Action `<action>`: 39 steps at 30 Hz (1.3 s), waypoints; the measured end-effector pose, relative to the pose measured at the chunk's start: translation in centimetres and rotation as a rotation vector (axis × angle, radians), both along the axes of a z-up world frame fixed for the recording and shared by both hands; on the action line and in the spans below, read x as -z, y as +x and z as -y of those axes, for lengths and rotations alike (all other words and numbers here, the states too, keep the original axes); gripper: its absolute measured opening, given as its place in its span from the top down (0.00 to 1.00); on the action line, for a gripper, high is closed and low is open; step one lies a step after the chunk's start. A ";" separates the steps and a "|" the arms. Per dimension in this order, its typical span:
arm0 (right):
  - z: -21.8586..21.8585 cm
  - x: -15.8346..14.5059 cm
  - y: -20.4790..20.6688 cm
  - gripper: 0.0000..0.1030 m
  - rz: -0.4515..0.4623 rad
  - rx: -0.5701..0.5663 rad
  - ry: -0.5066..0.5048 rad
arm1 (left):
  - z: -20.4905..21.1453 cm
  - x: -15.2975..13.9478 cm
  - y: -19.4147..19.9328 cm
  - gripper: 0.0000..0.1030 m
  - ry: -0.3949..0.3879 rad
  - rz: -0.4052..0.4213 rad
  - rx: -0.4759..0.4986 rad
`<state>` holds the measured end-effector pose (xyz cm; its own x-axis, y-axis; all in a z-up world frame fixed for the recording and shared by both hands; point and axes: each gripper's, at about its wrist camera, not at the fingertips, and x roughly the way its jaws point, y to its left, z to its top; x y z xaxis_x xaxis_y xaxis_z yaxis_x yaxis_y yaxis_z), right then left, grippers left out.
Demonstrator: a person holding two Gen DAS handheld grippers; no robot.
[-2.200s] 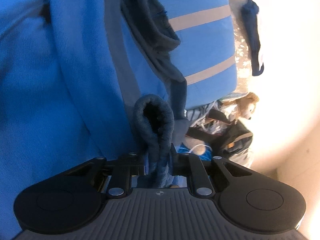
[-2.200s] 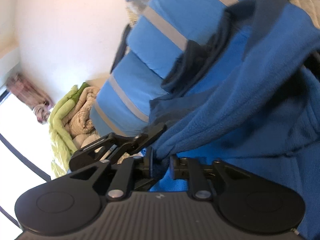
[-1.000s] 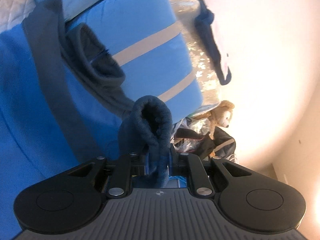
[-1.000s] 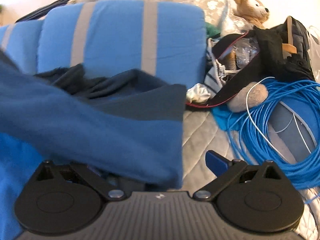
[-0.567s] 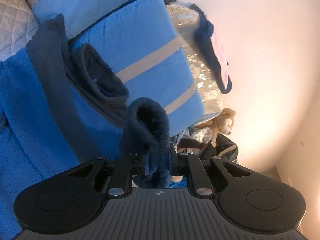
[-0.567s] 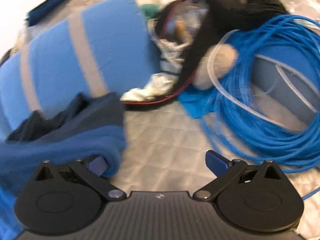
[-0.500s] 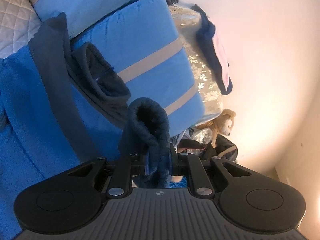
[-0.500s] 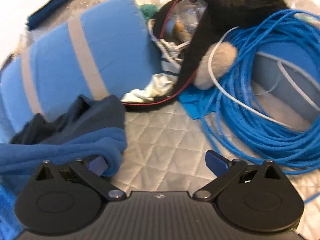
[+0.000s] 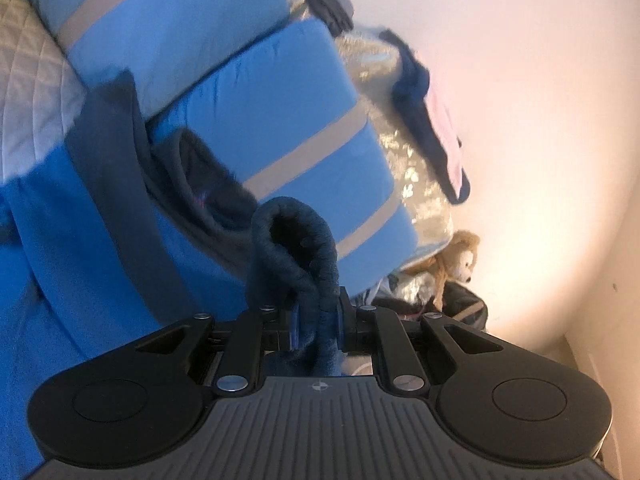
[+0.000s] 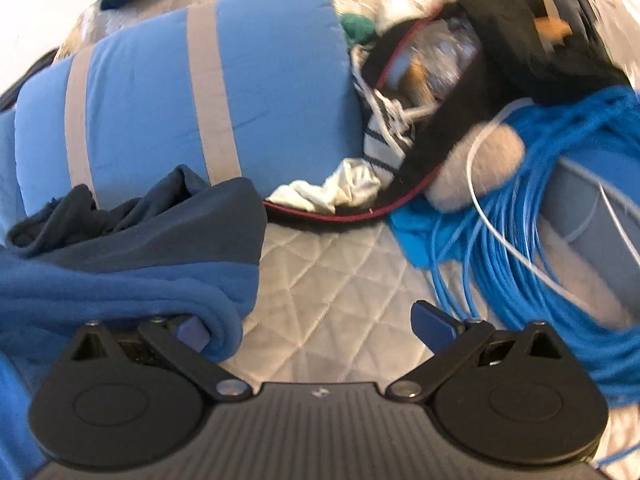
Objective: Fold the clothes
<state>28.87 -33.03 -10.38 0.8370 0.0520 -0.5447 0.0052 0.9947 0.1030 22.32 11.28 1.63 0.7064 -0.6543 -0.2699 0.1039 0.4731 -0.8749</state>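
Note:
A blue fleece garment [image 9: 72, 248] with dark navy trim lies spread on the quilted bed. My left gripper [image 9: 316, 330] is shut on a dark navy cuff [image 9: 298, 248] of the garment, which loops up between the fingers. In the right wrist view the fleece [image 10: 120, 276] lies folded over at the left, its edge draped against the left finger [image 10: 192, 330]. My right gripper [image 10: 314, 326] is open and holds nothing, above the grey quilted bed cover [image 10: 340, 276].
Rolled blue bedding with grey stripes [image 9: 260, 120] [image 10: 180, 88] lies behind the garment. A coil of blue cable [image 10: 540, 240], a black bag [image 10: 500, 64] and a teddy bear [image 9: 456, 260] crowd the right side. A wall [image 9: 540, 100] stands beyond.
My right gripper has let go of the fleece, opened wide and swung toward the bare quilt and cable coil. My left gripper keeps hold of the cuff and has tilted slightly.

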 end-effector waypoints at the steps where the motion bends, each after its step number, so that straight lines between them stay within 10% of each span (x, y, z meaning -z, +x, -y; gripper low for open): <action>1: -0.5 -0.3 0.3 0.00 0.006 -0.005 -0.018 | -0.5 -0.3 0.1 0.88 -0.001 0.009 -0.009; 16: -4.2 -6.2 3.3 0.00 0.190 -0.089 -0.450 | -1.8 2.9 1.4 0.88 0.006 -0.031 -0.030; 39: 0.9 3.3 3.8 0.00 -0.220 -0.235 0.126 | -2.0 4.8 1.9 0.88 -0.159 -0.067 -0.091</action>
<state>32.67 -33.96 -13.65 0.6576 0.3080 -0.6875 -0.1868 0.9508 0.2473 24.20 13.29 -3.17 0.7488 -0.6266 -0.2163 0.0060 0.3327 -0.9430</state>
